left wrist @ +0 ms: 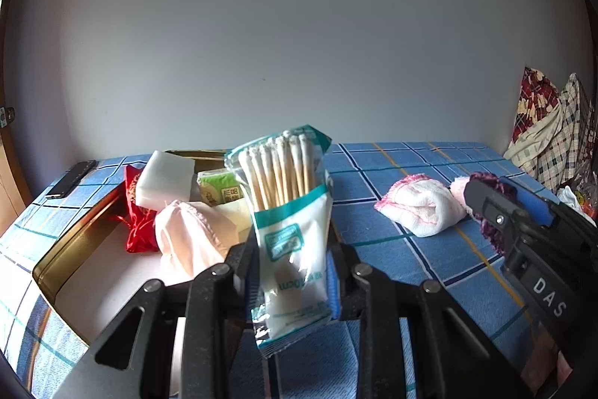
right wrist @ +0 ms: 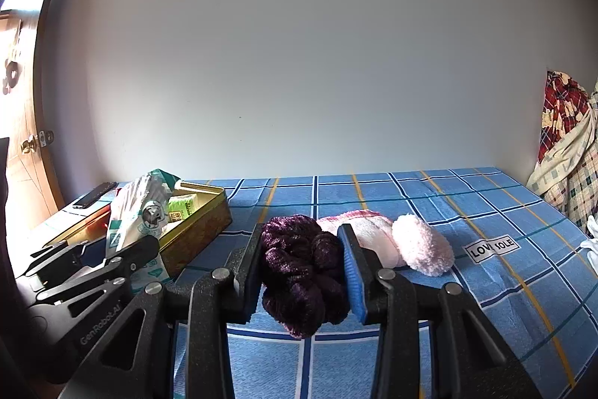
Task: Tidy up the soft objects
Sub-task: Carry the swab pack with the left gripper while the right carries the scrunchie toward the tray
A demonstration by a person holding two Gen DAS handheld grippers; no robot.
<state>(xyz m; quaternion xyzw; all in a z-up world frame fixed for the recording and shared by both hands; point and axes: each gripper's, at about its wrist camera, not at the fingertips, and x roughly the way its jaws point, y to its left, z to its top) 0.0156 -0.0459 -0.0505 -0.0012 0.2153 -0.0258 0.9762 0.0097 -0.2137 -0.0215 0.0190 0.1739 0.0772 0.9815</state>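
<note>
My left gripper is shut on a cotton swab packet, held upright at the right edge of the gold tin. The tin holds a red pouch, a white block, a green tissue pack and a pink cloth. My right gripper is shut on a dark purple scrunchie just above the blue checked sheet. A white-pink towel and a fluffy pink pom lie right behind it. The towel also shows in the left wrist view.
A phone lies at the far left corner of the bed. Patterned bedding is piled at the right against the wall. A wooden door stands on the left. The blue sheet stretches to the right.
</note>
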